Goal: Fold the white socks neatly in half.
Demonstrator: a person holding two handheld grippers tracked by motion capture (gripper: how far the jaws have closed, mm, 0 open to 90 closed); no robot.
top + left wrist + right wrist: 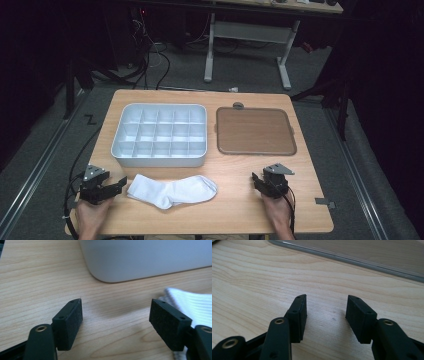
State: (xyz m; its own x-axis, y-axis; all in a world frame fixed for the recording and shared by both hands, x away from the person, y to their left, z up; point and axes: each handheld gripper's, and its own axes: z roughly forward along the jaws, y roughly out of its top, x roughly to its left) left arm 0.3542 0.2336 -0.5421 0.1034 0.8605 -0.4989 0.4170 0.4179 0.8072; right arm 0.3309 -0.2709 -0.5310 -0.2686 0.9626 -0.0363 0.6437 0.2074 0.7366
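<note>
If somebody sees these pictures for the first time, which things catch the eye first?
Probably the white sock, lying flat at the near edge of the wooden table. Behind it stands the white compartment tray, empty, with a brown lid lying to its right. The left tongs and right tongs flank the sock, open and empty.
</note>
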